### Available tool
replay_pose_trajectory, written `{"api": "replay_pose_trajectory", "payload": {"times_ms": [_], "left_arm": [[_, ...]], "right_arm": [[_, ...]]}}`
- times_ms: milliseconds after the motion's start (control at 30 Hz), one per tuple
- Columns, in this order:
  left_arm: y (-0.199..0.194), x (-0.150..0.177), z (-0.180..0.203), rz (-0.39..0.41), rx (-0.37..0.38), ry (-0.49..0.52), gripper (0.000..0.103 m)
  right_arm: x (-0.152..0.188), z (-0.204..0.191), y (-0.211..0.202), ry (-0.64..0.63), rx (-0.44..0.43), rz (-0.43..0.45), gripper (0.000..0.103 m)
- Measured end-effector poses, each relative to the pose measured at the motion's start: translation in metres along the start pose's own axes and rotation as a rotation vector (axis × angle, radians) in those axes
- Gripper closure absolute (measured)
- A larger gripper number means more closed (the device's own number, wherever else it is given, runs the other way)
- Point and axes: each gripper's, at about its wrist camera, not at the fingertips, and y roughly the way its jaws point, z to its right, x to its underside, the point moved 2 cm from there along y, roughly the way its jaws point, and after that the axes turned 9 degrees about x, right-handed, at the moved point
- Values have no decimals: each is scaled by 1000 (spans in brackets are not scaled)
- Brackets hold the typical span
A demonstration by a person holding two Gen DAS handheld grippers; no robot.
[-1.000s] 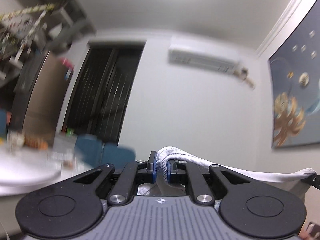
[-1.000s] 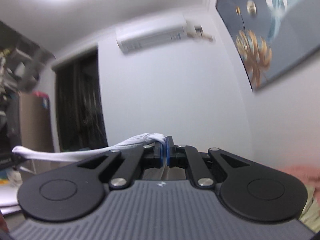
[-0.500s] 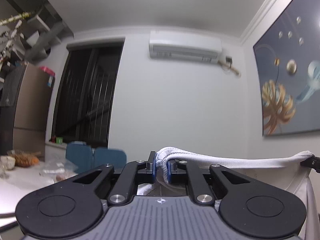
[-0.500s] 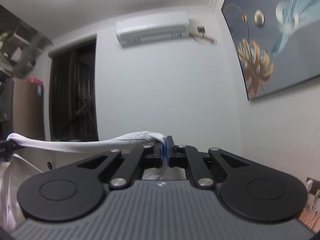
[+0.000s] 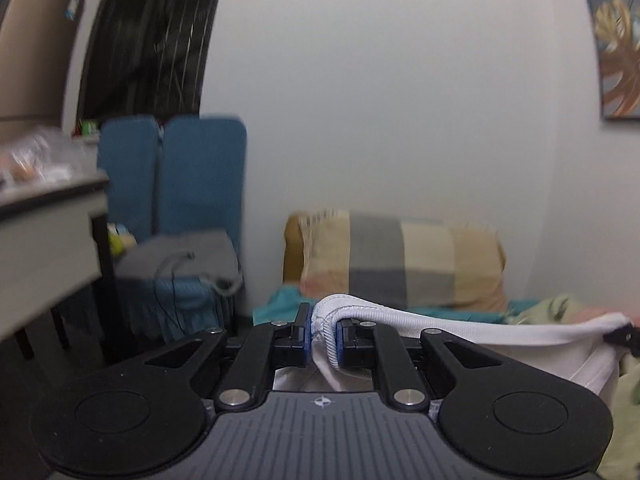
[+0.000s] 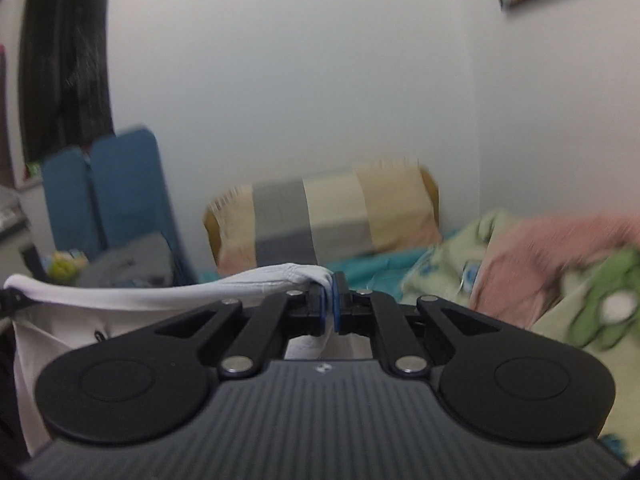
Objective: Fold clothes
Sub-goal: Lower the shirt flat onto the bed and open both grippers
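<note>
A white garment (image 5: 480, 334) hangs stretched between my two grippers. My left gripper (image 5: 322, 334) is shut on one bunched corner of it, the ribbed hem pinched between the blue pads. From there the cloth runs right to the other gripper's tip at the frame edge. In the right wrist view my right gripper (image 6: 328, 308) is shut on the opposite corner of the white garment (image 6: 120, 300), which spans left and drapes down below. Both grippers point slightly downward over a bed. The garment's lower part is hidden behind the gripper bodies.
A plaid pillow (image 5: 400, 264) leans on the white wall at the bed's head. Teal sheet (image 6: 372, 268), pale green and pink blankets (image 6: 560, 256) lie to the right. A blue folded mat (image 5: 172, 176), grey bag (image 5: 180, 256) and a table edge (image 5: 48, 216) stand left.
Both grippers dropped and tipped down with the garment still held. The view went from ceiling, air conditioner and painting to the bed, pillow and blankets.
</note>
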Motion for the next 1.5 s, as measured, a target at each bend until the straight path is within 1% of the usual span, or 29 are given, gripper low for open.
{"api": "replay_pose_trajectory", "payload": {"times_ms": [133,200,267,300,333,367,400,433,467,500,533,567,600,633,667,733,833,900,967,1033,1067,1133,1200,1333,1400,1500], "left_arm": [[124,87,-18,-130,-14,14,90],[175,127,-30,-187,-21,18,89],[213,150,-47,-230,-17,-6,88],[227,158,-53,-250,-17,-13,83],[238,162,-58,-269,-21,-10,73],[249,166,-64,-289,-25,-6,67],[259,171,-68,-308,-28,-3,59],[263,173,-70,-329,-27,-7,54],[262,171,-72,-349,-18,-21,45],[261,168,-77,-368,-6,-36,37],[258,164,-80,-381,4,-46,24],[254,159,-82,-389,13,-48,17],[249,155,-85,-397,22,-50,8],[244,151,-86,-402,33,-47,5],[236,147,-87,-404,44,-38,2],[217,138,-87,-408,57,-23,0],[172,122,-81,-398,63,-14,0],[131,114,-77,-365,73,-35,0],[88,108,-70,-355,106,-40,0],[47,106,-63,-342,129,-13,1],[26,105,-59,-324,123,13,1],[-17,105,-54,-291,105,46,1],[-60,107,-51,-262,97,39,1],[-140,119,-47,-224,72,-22,1],[-176,130,-42,-210,74,-35,1],[-219,148,-31,-189,78,-33,1]], "right_arm": [[73,-4,117,-4,23,-149,97],[106,-4,160,-7,27,-199,97],[133,-7,190,-23,20,-227,97],[141,-8,204,-33,16,-237,97],[146,-8,215,-35,8,-248,96],[149,-8,224,-28,-6,-259,95],[152,-9,229,-25,-18,-279,94],[155,-10,234,-22,-30,-299,92],[156,-9,238,-21,-40,-329,90],[156,-8,240,-17,-51,-350,84],[157,-8,242,-12,-64,-370,72],[157,-8,240,-2,-88,-373,64],[156,-8,237,7,-111,-381,45],[155,-8,234,18,-135,-391,27],[152,-9,230,24,-154,-399,23],[146,-9,217,27,-175,-407,23],[133,-8,184,11,-173,-393,23],[124,-3,149,12,-181,-365,23],[118,3,112,8,-187,-344,23],[112,6,74,-28,-205,-324,23],[110,6,55,-56,-217,-312,23],[103,8,14,-107,-213,-263,23],[97,15,-28,-94,-232,-228,23],[94,31,-109,-54,-262,-174,23],[100,41,-146,-37,-273,-162,23],[121,48,-196,-51,-276,-152,23]]}}
